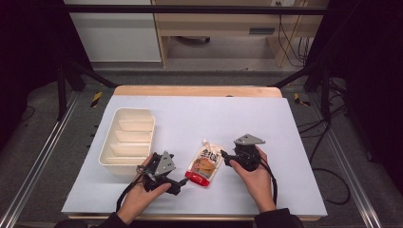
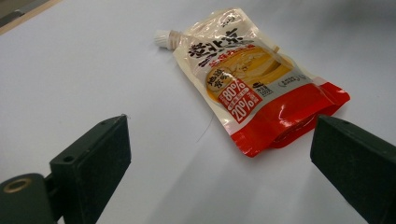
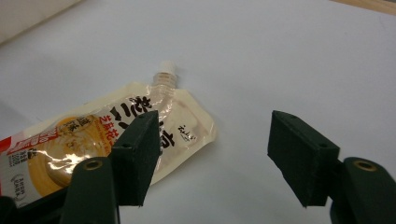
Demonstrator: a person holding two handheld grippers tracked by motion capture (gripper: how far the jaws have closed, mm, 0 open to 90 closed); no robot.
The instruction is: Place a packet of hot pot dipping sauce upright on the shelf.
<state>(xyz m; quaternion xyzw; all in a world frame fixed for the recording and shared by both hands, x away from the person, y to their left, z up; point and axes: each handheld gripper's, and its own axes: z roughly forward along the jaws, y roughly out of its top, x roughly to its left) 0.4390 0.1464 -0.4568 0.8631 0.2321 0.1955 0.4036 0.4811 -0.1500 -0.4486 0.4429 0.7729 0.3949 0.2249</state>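
Pale blue table sheet (image 1: pixel 266 123): glossy cream-and-red spouted sauce pouch (image 1: pixel 205 165) lies lower centre, apparently flat. Left gripper (image 1: pixel 179 186) and right gripper (image 1: pixel 224 156) flank it, jaws spread, empty. We should pinch its edges squarely.

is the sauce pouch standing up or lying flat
Lying flat: the pouch rests printed side up on the table, its capped spout level with the surface, between both grippers, untouched.
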